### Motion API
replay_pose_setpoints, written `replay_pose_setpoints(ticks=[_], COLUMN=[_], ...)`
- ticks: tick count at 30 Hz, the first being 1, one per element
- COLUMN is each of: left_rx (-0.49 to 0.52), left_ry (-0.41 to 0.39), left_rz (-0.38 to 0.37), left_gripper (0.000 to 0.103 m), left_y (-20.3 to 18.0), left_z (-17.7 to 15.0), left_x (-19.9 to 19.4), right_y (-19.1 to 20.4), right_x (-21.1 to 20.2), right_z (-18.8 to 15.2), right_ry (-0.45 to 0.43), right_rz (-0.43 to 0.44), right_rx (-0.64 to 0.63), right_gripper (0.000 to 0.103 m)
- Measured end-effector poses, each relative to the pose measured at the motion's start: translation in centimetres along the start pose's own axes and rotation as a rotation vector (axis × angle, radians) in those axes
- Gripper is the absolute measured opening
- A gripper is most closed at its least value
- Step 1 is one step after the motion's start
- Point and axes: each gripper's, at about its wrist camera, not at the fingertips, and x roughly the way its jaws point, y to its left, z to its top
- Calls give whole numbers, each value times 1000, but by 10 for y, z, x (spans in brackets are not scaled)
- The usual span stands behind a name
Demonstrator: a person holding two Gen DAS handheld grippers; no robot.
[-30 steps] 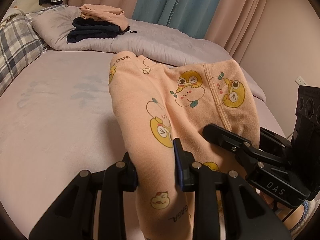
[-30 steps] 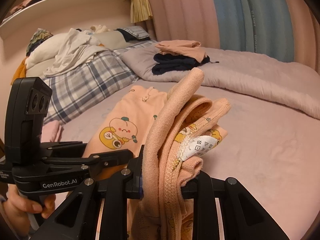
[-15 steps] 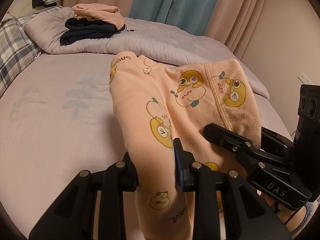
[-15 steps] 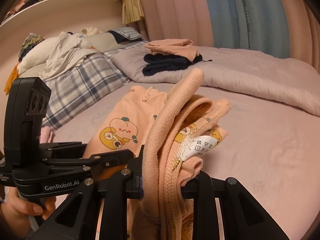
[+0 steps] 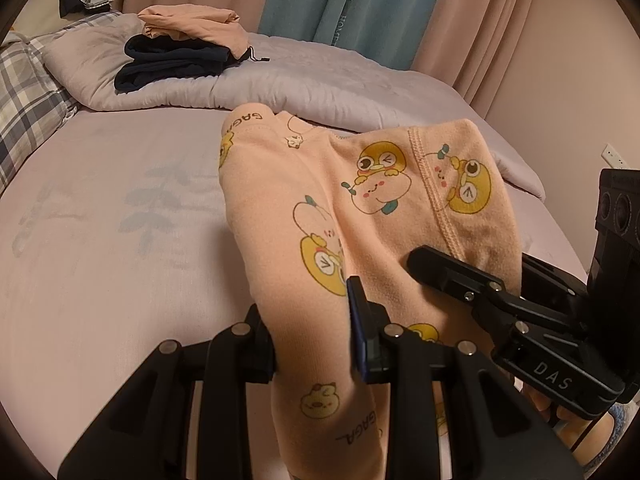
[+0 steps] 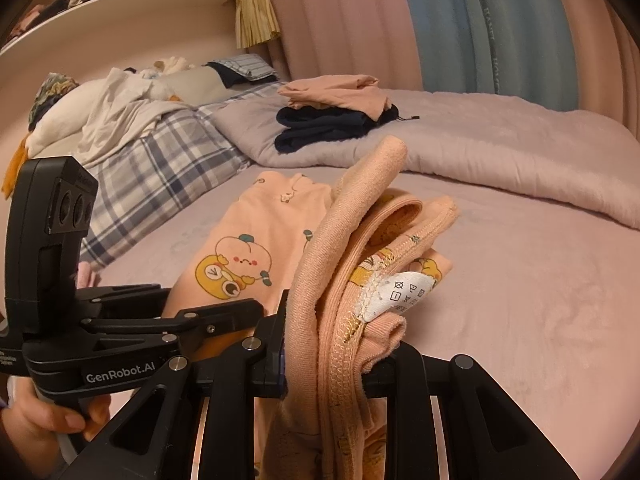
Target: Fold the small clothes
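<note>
A small peach garment with yellow cartoon prints (image 5: 320,216) lies partly on the pink bed and is lifted at its near end. My left gripper (image 5: 312,340) is shut on its left edge. My right gripper (image 6: 324,344) is shut on the bunched waistband with a white care label (image 6: 404,292). The right gripper also shows in the left wrist view (image 5: 472,280), close beside the left one. The left gripper shows in the right wrist view (image 6: 216,316).
A folded stack, peach cloth on dark navy (image 5: 180,52), sits on a lilac quilt (image 5: 340,92) at the back of the bed. A plaid pillow (image 6: 160,168) and loose white laundry (image 6: 112,112) lie at the left. Curtains (image 5: 360,8) hang behind.
Both grippers keep their hold on the garment and have shifted slightly, so the background slides a little. The garment's shape is unchanged.
</note>
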Motion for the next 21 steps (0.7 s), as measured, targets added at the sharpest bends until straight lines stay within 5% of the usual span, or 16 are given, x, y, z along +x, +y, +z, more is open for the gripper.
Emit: replay_pose_setpoints(ticks=[21], left_rx=[-21], left_ry=[8], left_rz=[6], left_gripper=[28], left_y=[21], left_z=[19], left_x=[26], right_y=[-3], right_x=[23], right_z=[10], right_ry=[10], right_rz=[-5], right_rx=[-4], right_gripper=[26])
